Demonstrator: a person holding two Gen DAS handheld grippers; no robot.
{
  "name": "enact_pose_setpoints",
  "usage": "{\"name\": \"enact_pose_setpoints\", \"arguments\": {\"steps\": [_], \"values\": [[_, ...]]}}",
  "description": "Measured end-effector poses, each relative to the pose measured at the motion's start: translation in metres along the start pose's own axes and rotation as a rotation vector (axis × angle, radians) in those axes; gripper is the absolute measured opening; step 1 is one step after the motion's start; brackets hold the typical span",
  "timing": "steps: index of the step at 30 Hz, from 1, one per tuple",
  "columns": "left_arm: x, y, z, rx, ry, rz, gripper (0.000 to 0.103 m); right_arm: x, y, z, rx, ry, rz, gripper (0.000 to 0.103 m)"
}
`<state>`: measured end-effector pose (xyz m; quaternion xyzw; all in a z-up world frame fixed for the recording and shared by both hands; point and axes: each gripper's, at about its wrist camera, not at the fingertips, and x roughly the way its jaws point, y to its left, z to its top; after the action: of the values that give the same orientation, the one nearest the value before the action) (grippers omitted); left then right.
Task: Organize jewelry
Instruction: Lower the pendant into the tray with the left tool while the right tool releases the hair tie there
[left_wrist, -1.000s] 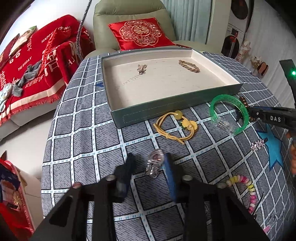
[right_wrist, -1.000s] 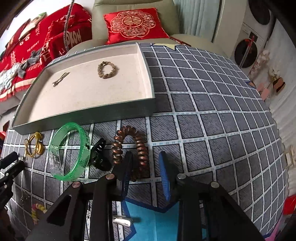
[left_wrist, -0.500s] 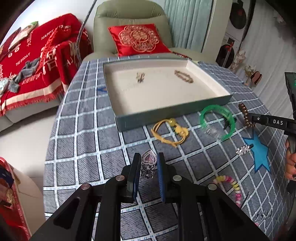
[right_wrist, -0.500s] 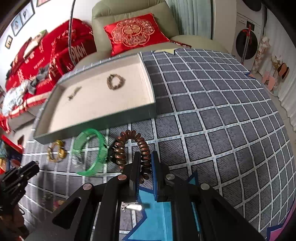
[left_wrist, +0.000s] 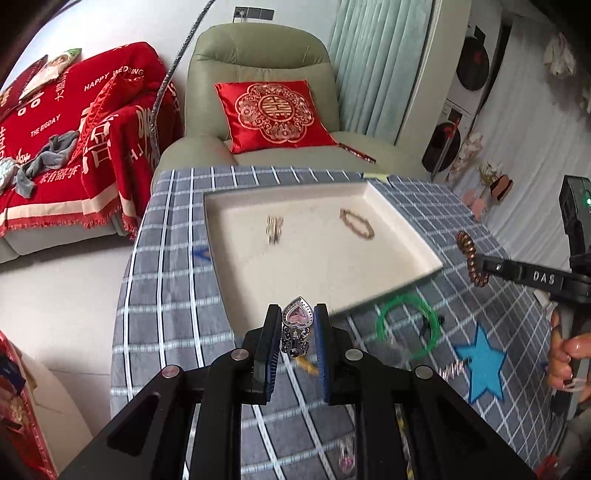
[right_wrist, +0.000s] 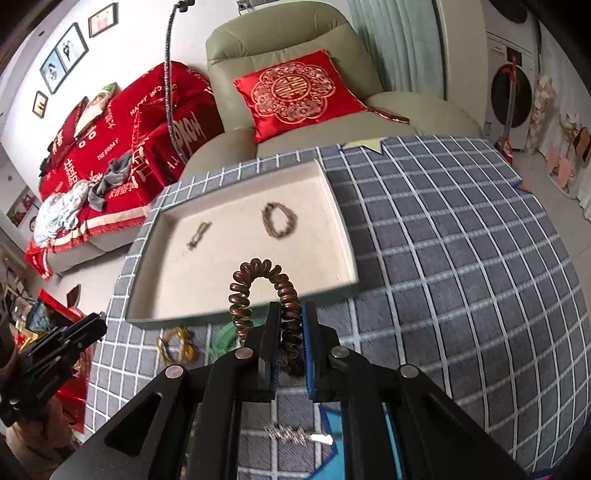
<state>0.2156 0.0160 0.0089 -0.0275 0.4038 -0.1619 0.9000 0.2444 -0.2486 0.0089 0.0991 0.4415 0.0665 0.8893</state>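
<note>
While both grippers hang above the checked tablecloth (right_wrist: 461, 258), each carries one piece of jewelry clear of the cloth.

Left gripper (left_wrist: 296, 325): fingers drawn narrow on a silver heart-shaped brooch (left_wrist: 296, 325) with a pink stone; the heart stands upright between the blue pads, its lower part hanging between them.

Right gripper (right_wrist: 289, 332): fingers pinched on one side of a brown spiral hair tie (right_wrist: 264, 295); the rest of the loop arches up and to the left, free of the pads.

Tray (left_wrist: 406, 229): shallow, cream inside, grey-green outside, set on the cloth in front of the armchair (left_wrist: 258, 51).

Tray contents: a braided bracelet (right_wrist: 279, 220) near the right wall and a small metal clip (right_wrist: 198, 235) toward the left; the cream floor around them lies bare, most of all along the near half.

Tray near edge: in the left wrist view the brooch sits just above this rim; in the right wrist view the hair tie's arch overlaps it.

On the cloth by the near rim: a green bangle (left_wrist: 406, 325) and a yellow cord bracelet (right_wrist: 177, 345), both outside the tray, close to its wall.

Further toward the holder: a blue star patch (left_wrist: 480, 360) with a small silver clip (right_wrist: 291, 437) beside it.

Right half of the table: only checked cloth shows from the tray's right wall out to the table's curved edge.

Left table edge: the cloth drops off close beside the tray's left wall, with pale floor beyond.
</note>
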Motion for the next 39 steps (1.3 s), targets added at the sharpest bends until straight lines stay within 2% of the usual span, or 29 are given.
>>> {"name": "enact_pose_setpoints", "arguments": {"steps": [3,10,15,25,32,36,38,39], "values": [[0.014,0.004,0.020,-0.010,0.015,-0.004,0.032,0.010,0.008,0.015,-0.017,0.008,0.003,0.012],[0.051,0.016,0.076,-0.037,0.013,0.046,0.032,0.045,0.018,0.060,-0.028,0.021,-0.004,0.012],[0.088,0.018,0.095,-0.060,0.029,0.088,0.032,0.078,0.022,0.084,-0.029,0.034,-0.023,0.012],[0.152,0.017,0.094,-0.066,0.110,0.163,0.033,0.142,0.017,0.092,-0.038,0.073,-0.084,0.012],[0.174,0.013,0.086,-0.014,0.184,0.234,0.033,0.163,0.010,0.084,-0.033,0.105,-0.100,0.014],[0.175,0.008,0.086,0.011,0.177,0.262,0.033,0.165,0.010,0.083,-0.038,0.112,-0.108,0.015],[0.176,0.007,0.086,0.012,0.178,0.262,0.033,0.164,0.010,0.083,-0.040,0.114,-0.112,0.019],[0.175,0.007,0.086,0.009,0.177,0.264,0.033,0.164,0.011,0.083,-0.038,0.114,-0.115,0.029]]}}
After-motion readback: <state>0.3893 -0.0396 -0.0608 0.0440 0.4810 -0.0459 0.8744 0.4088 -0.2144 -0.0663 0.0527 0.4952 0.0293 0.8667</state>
